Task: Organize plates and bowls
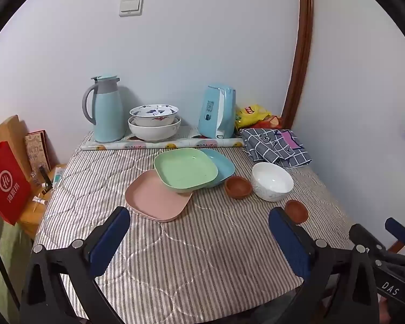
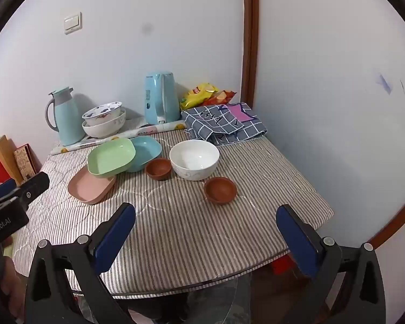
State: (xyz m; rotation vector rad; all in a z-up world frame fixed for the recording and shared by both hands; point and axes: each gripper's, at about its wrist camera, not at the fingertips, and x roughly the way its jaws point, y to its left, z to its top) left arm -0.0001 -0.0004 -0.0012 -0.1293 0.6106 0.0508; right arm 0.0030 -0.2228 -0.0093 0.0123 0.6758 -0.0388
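On the striped tablecloth three square plates overlap: a green plate rests on a pink plate and a blue plate. Right of them sit a small brown bowl, a white bowl and a second brown bowl. My left gripper is open above the near cloth, short of the pink plate. My right gripper is open too, short of the second brown bowl. Both hold nothing.
At the back stand a teal thermos jug, two stacked patterned bowls, a blue kettle, snack bags and a folded checked cloth. A red bag sits left of the table. Walls close the back and right.
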